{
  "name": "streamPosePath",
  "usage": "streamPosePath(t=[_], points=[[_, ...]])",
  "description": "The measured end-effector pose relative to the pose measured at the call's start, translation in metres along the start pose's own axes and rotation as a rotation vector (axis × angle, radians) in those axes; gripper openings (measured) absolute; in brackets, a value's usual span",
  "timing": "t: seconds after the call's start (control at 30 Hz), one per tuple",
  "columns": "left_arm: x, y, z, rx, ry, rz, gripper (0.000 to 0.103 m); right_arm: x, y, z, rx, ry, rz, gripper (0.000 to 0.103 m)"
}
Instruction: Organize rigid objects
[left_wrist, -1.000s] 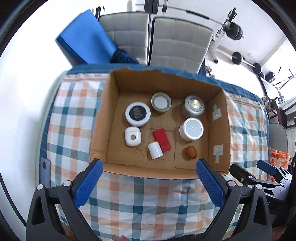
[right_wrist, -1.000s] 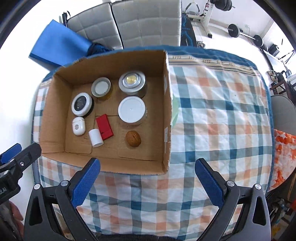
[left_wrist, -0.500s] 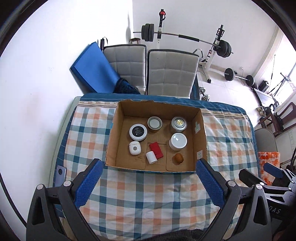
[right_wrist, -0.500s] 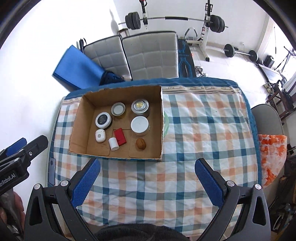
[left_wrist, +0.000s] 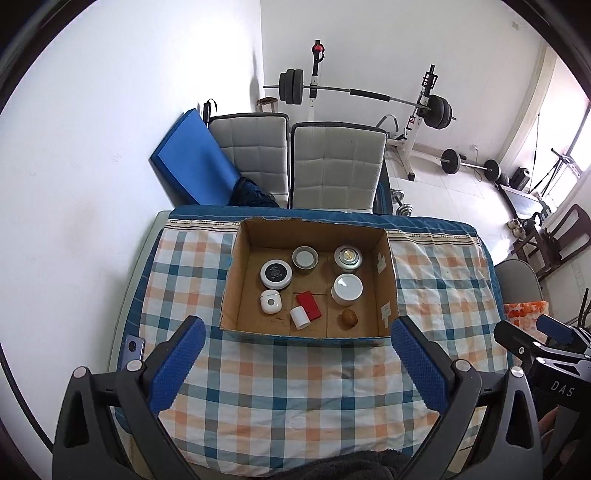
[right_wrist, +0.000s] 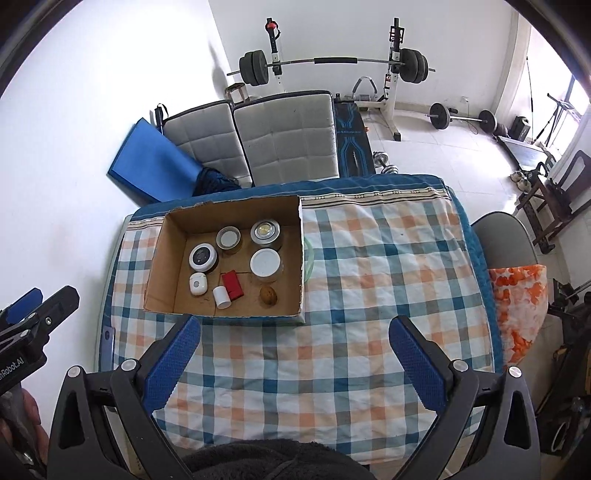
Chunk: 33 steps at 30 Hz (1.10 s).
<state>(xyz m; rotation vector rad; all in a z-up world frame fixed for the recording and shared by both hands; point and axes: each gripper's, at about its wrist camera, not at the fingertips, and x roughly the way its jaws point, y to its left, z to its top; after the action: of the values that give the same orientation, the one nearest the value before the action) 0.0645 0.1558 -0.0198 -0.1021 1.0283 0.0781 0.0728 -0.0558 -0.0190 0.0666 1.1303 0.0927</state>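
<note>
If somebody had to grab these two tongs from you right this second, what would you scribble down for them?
Left tongs: open, holding nothing, held high above the near part of the checked tablecloth.
Right tongs: open, holding nothing, also high over the cloth.
Cardboard box sits at the far left of the table. Inside it: four round jars, a small white case, a red block, a white cylinder and a brown nut.
Done: every small item I can see is in the box.
Left: apparently nothing on the cloth to gather; check the phone at the table's left edge.
</note>
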Motion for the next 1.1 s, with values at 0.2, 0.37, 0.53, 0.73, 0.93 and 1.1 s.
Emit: streamPosePath(t=[0.2, 0.37, 0.53, 0.73, 0.93, 1.1], points=[[-0.005, 0.002, -0.003, -0.013, -0.001, 0.002, 0.103, -0.010, 0.005, 0.000, -0.018, -0.018, -0.016, 0.103], [-0.009, 0.002, -0.006, -0.015, -0.006, 0.014, 0.103, -0.016, 0.010, 0.002, -0.028, -0.030, -0.023, 0.103], [-0.013, 0.001, -0.008, -0.016, -0.014, 0.017, 0.103, -0.022, 0.014, 0.003, -0.039, -0.048, -0.039, 0.103], [-0.015, -0.001, -0.007, -0.012, -0.021, 0.020, 0.103, -0.026, 0.018, 0.002, -0.051, -0.064, -0.057, 0.103], [-0.016, -0.004, -0.003, -0.010, -0.018, 0.020, 0.103, -0.027, 0.021, 0.002, -0.052, -0.059, -0.058, 0.103], [-0.017, -0.005, -0.001, -0.013, -0.023, 0.020, 0.103, -0.031, 0.018, 0.002, -0.039, -0.075, -0.067, 0.103]])
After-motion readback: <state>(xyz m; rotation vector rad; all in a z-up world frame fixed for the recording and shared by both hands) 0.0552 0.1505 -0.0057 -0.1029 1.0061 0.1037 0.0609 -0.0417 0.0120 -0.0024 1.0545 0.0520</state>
